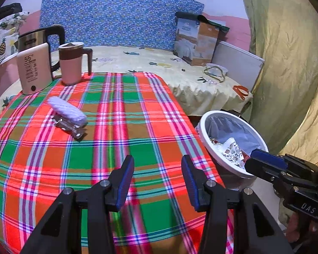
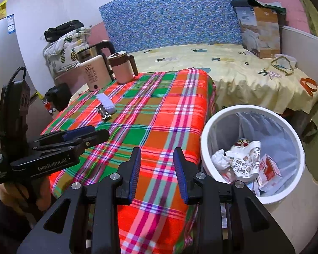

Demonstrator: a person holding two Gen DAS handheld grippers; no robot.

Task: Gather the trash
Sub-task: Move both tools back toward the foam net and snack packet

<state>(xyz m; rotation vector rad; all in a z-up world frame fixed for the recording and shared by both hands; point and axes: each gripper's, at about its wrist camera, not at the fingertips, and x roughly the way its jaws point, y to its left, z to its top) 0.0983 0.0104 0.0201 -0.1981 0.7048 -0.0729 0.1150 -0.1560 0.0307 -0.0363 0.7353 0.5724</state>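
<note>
A white knitted piece [image 1: 67,109] lies on a silver foil wrapper [image 1: 71,128] on the far left of the plaid-covered table [image 1: 137,116]; both also show in the right wrist view, the knitted piece [image 2: 106,104] over the wrapper [image 2: 103,114]. My left gripper [image 1: 158,177] hangs open over the cloth with nothing between its fingers. My right gripper [image 2: 156,169] is open and empty near the table's right edge, beside a white bin [image 2: 250,107]. Crumpled paper [image 2: 220,158], a patterned cup [image 2: 246,163] and a red carton [image 2: 269,167] lie in the bin.
A steel kettle [image 1: 31,38], a cream flask [image 1: 32,69] and a pink mug [image 1: 71,63] stand at the table's far left corner. Behind is a bed with a yellow sheet [image 1: 159,63] and a box [image 1: 195,42]. A curtain [image 1: 286,63] hangs on the right.
</note>
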